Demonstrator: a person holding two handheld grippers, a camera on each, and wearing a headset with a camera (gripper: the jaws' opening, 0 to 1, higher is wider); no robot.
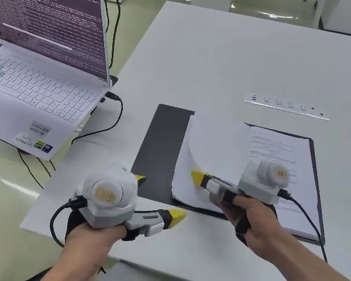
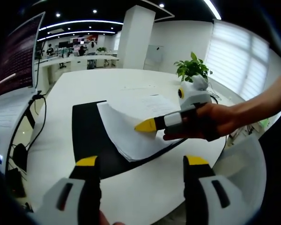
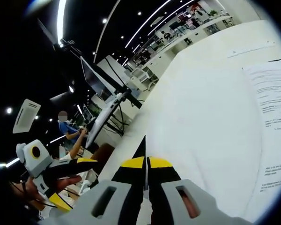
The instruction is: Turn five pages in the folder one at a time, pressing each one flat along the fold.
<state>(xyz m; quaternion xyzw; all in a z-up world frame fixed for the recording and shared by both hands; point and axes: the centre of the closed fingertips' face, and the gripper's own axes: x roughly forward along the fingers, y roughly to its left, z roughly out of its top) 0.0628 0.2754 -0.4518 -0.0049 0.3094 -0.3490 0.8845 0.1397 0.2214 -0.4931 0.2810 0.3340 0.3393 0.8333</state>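
Your right gripper (image 1: 197,177) has its jaws pressed together on the edge of a single white page (image 1: 216,146). In the right gripper view the yellow tips meet with just the thin sheet nipped between them. The page is lifted off the stack and bowed into an arch over the middle of the folder (image 1: 158,152). Its held edge reaches left over part of the black inner cover, and its other side curves down toward the right half. The folder lies open on the white table (image 1: 234,52), with bare black cover on the left and the printed stack (image 1: 284,158) on the right. Your left gripper (image 1: 157,197) is at the near left corner of the folder, jaws spread wide with nothing between them. In the left gripper view its two yellow tips stand well apart above the table, pointing toward the black cover and the lifted page. Whether its far tip touches the folder's edge you cannot tell; it is clear of the page. A laptop (image 1: 41,82) sits open at the far left with a black cable (image 1: 108,123) running from it. A white strip (image 1: 286,107) lies on the table beyond the folder.
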